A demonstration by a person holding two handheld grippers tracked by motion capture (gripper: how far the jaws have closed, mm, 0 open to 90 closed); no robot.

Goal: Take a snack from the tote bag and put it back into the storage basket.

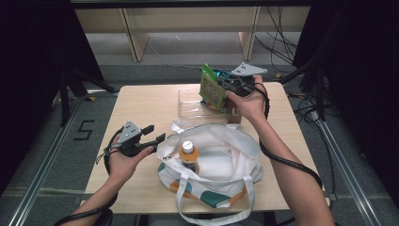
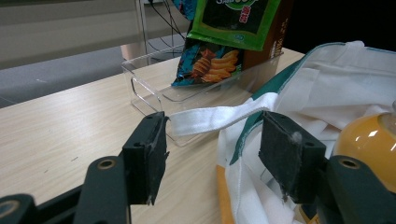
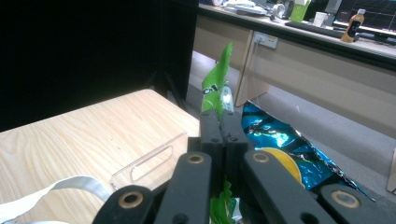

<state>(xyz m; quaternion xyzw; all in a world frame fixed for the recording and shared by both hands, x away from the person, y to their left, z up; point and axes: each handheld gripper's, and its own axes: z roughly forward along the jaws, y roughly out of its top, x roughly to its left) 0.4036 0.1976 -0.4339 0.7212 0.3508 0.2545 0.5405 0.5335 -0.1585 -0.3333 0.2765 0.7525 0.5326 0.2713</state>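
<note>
A white tote bag (image 1: 221, 155) with orange and teal patches stands open at the table's front, and an orange-drink bottle (image 1: 188, 155) stands upright inside it. My left gripper (image 1: 157, 133) is open just left of the bag's rim. In the left gripper view the bag's white strap (image 2: 219, 116) lies beyond the open left gripper (image 2: 212, 140). My right gripper (image 1: 225, 84) is shut on a green snack bag (image 1: 211, 89) and holds it over a clear plastic bin (image 1: 188, 106). In the right gripper view, the right gripper (image 3: 223, 121) pinches the green snack bag (image 3: 217, 79).
A blue chips bag (image 2: 210, 65) and a brown box (image 2: 275, 46) stand in the clear bin (image 2: 154, 88). The blue chips bag (image 3: 280, 140) also lies just beyond the right gripper's jaws. Bare tabletop (image 1: 141, 108) stretches left of the bin. Desks and cables lie beyond the far edge.
</note>
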